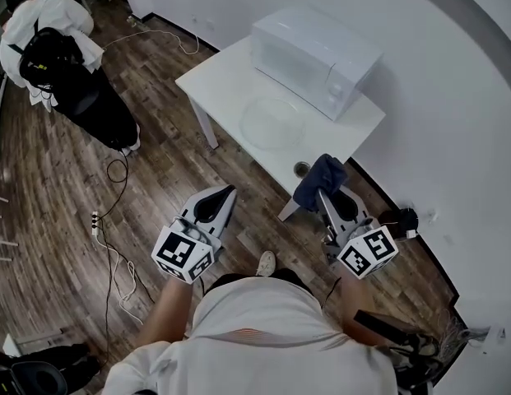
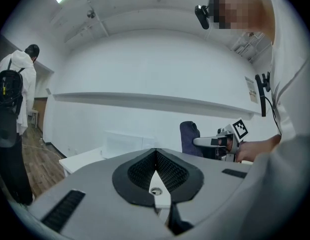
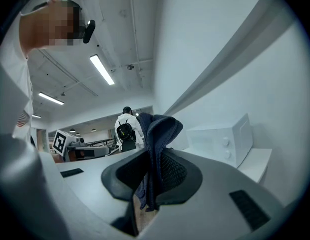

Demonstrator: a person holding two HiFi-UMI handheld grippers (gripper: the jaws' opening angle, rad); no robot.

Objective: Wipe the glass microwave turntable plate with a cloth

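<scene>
A clear glass turntable plate [image 1: 273, 123] lies on the white table [image 1: 214, 76], in front of the white microwave [image 1: 314, 58]. My right gripper [image 1: 322, 194] is shut on a dark blue cloth [image 1: 320, 179], held near the table's front corner, short of the plate. The cloth [image 3: 155, 149] stands up between the jaws in the right gripper view, with the microwave [image 3: 222, 138] to its right. My left gripper [image 1: 226, 196] is shut with nothing in it, over the floor left of the table. In the left gripper view its jaws [image 2: 155, 151] meet; the cloth [image 2: 190, 138] shows beyond.
A small round metal thing [image 1: 302, 169] sits on the table's near edge. A person with a black backpack [image 1: 53, 56] stands at the far left. Cables and a power strip [image 1: 94, 221] lie on the wooden floor. White wall runs behind the table.
</scene>
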